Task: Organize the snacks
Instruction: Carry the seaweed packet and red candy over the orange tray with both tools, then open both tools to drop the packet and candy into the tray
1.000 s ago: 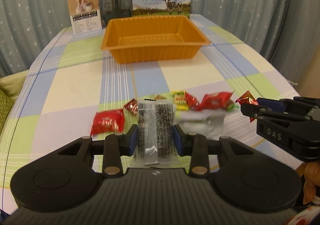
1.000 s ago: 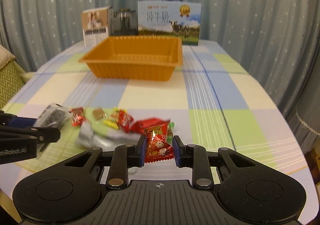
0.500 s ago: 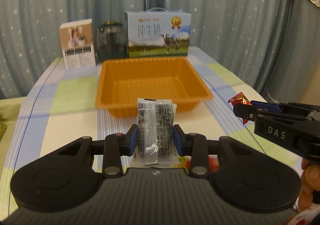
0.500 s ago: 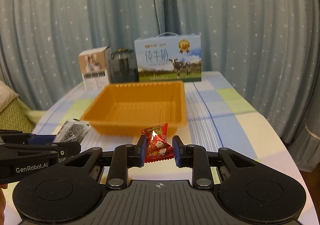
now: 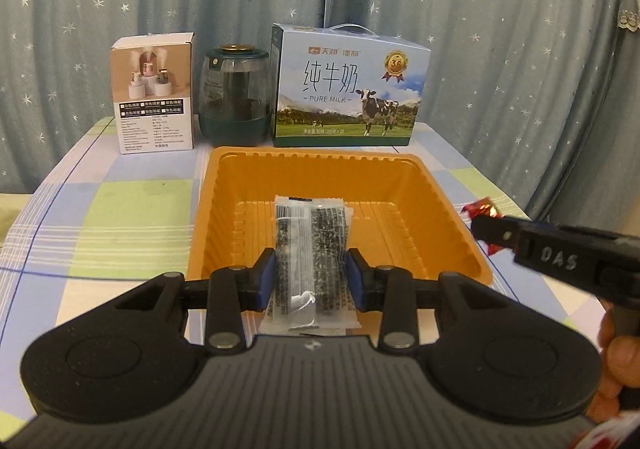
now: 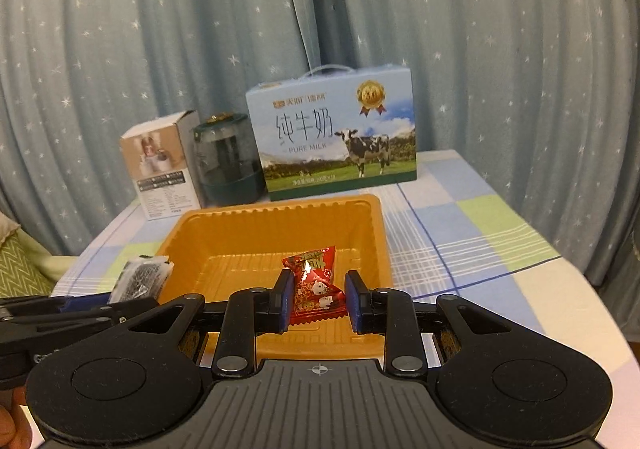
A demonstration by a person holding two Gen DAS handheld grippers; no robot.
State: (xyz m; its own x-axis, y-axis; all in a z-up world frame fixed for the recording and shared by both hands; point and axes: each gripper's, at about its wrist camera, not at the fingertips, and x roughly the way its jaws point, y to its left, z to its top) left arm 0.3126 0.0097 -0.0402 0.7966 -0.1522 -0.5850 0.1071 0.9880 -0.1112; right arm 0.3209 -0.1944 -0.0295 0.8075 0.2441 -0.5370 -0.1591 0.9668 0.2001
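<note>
**Two claws, two snacks, one tray**

Left gripper (image 5: 311, 279) clamps a clear-and-black sachet (image 5: 310, 249) above the orange tray's (image 5: 448, 217) near edge; right gripper (image 6: 317, 303), narrowly parted, pinches a red candy packet (image 6: 316, 289) over the tray's near-right part. Best released low and apart, so neither wrapper bounces out.

- Orange tray (image 5: 432, 205), ribbed walls.
- Tablecloth (image 5: 132, 209): checks of blue, green and cream with white stripes.
- Blue-grey curtain (image 5: 500, 29), white stars.
- Clear black-speckled snack packet (image 5: 310, 257), centre frame.
- Red candy wrapper (image 6: 316, 285).
- Blue milk carton (image 5: 348, 89), black-and-white cow.
</note>
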